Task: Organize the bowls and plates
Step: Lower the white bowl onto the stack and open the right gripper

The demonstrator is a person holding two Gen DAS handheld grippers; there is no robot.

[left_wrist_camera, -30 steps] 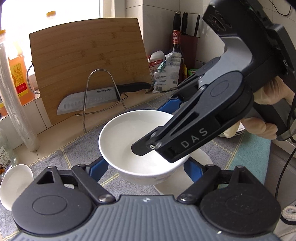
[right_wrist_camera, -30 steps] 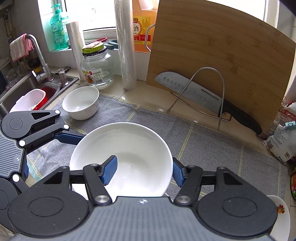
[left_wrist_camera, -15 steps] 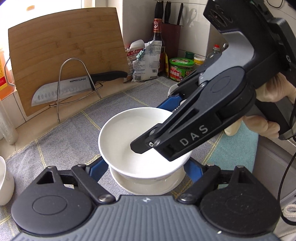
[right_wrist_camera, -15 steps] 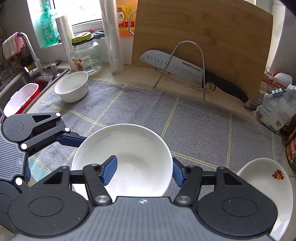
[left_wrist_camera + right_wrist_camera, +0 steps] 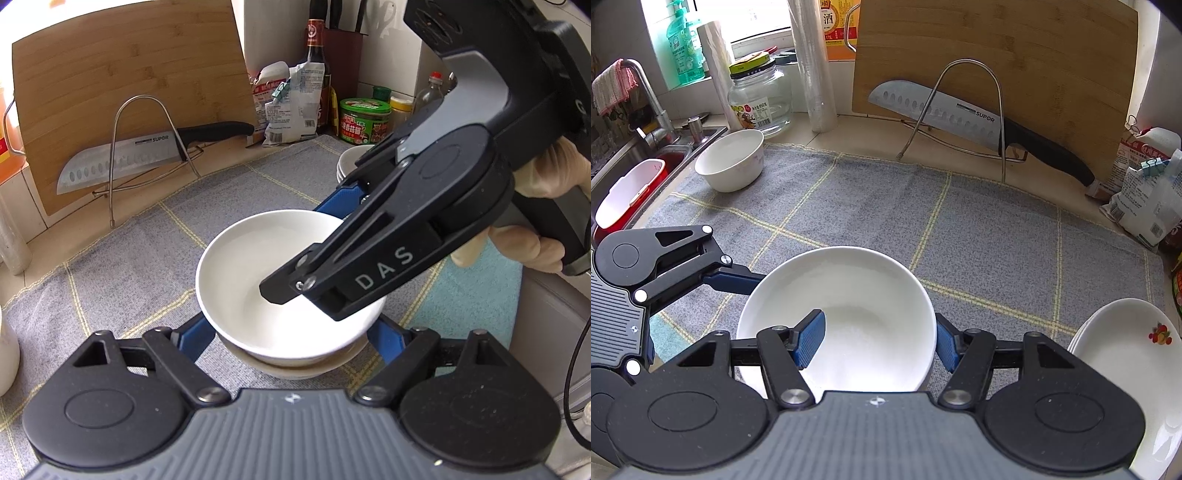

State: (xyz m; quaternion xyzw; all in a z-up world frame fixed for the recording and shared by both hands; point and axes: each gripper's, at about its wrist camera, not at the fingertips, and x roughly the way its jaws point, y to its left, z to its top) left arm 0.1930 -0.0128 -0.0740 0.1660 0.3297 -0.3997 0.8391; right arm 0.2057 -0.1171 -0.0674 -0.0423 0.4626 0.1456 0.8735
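over on the far left a spare bowl (image 5: 730,160) waits near the sink, and here comes the left claw (image 5: 738,282), its blue pads hugging the sides of the white bowl (image 5: 280,280), clamped on it. that bowl now sits just over a second dish (image 5: 295,365) on the grey mat (image 5: 960,229) covering the bench, looking nested or nearly so; whether it fully touches down i cannot tell. the right claw (image 5: 875,338) is clenched on the near rim, one pad inside, one outside. so this looks like the stacking step, at the point of set-down. next, i'd say, both claws must let go gently and lift straight clear without dragging the bowl. on the right, a stack of plates (image 5: 1123,343) sits at the mat's edge.
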